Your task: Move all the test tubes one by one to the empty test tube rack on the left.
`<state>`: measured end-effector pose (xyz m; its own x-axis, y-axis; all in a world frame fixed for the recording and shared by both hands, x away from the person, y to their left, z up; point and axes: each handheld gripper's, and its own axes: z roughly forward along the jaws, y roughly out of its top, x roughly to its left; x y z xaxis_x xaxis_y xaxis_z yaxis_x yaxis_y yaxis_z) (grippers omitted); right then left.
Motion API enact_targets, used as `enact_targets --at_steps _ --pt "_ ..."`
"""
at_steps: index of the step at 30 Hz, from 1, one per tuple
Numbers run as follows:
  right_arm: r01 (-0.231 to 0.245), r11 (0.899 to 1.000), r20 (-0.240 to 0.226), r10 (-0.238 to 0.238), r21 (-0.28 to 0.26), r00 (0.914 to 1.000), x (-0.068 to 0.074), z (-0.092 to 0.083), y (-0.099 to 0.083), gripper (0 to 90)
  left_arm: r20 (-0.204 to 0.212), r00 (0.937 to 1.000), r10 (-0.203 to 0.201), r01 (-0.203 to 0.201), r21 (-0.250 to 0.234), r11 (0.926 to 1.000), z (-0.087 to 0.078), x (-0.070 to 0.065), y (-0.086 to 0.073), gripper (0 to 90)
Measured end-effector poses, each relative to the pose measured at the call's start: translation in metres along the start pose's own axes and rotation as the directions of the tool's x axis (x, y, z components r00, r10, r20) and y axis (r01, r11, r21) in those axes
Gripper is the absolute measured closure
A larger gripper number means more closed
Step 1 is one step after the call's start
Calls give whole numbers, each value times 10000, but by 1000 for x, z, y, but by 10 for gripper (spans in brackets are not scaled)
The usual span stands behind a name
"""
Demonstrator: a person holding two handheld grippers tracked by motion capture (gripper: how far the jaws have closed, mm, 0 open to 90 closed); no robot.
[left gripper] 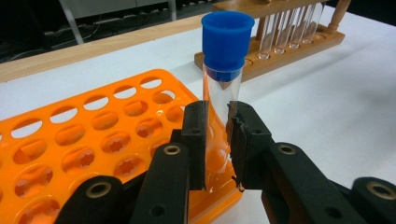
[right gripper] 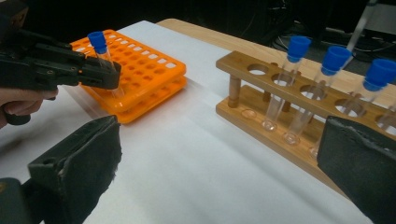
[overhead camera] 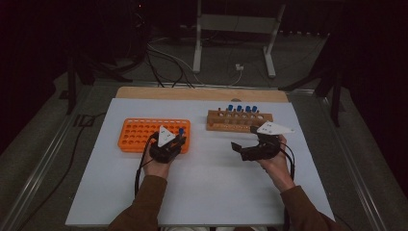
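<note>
Two grippers work over a white table (overhead camera: pixel 202 192), one in each of the person's hands. The left gripper (left gripper: pixel 217 140) is clenched on a clear test tube (left gripper: pixel 219 112) with a blue cap (left gripper: pixel 225 44); the pads press the glass from both sides about halfway down, and the cap stands well above the jaw tips. The tube is nearly upright, tilted slightly, and its lower end sits between the jaws at the near corner of the orange rack (left gripper: pixel 93 140). Whether the bottom has entered a hole of that rack or just rests above it I cannot tell. Beyond the jaws and to their right lies the wooden rack (left gripper: pixel 280 51), well apart from the tube.

From the right gripper view, the left gripper (right gripper: pixel 100 70) shows ahead of the left jaw, with the capped tube (right gripper: pixel 105 56) in its tips at the edge of the orange rack (right gripper: pixel 140 70).

The right gripper (right gripper: pixel 219 158) is released: its jaws stand wide apart with bare table between them and nothing touching the pads. Ahead of them and toward the right jaw stands the wooden rack (right gripper: pixel 280 107), holding further blue-capped tubes (right gripper: pixel 294 74), with its nearest holes vacant. In the high view the right gripper (overhead camera: pixel 248 149) sits just in front of the wooden rack (overhead camera: pixel 238 122).
</note>
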<state>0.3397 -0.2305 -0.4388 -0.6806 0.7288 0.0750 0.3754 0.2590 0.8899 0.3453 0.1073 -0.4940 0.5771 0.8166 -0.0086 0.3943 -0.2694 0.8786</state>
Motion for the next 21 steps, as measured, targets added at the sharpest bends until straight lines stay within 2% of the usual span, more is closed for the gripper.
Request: enact_targets --at_steps 3,4,10,14,18,21 --pt "-86 10000 65 87 -48 9999 -3 -4 -5 1 -30 9996 265 -263 385 9989 4 -2 -2 783" --pt "-86 10000 65 87 -48 9999 -3 -4 -5 1 -44 9995 311 -309 382 9988 4 -3 -3 783" --pt "-318 9995 150 319 -87 9994 -7 -7 -13 1 -88 9996 283 -279 442 9986 5 -5 -3 783" --pt "-423 9990 200 425 -109 9989 -10 -8 -16 0 -100 9999 68 -63 517 9986 5 -4 -3 774" --pt "-479 9988 245 482 -133 9985 -12 -9 -17 1 3 9999 -163 163 464 9988 2 0 -3 680" --pt "-543 9984 279 546 -136 9981 -14 -10 -18 1 64 9990 -443 442 135 9989 -6 3 -1 593"
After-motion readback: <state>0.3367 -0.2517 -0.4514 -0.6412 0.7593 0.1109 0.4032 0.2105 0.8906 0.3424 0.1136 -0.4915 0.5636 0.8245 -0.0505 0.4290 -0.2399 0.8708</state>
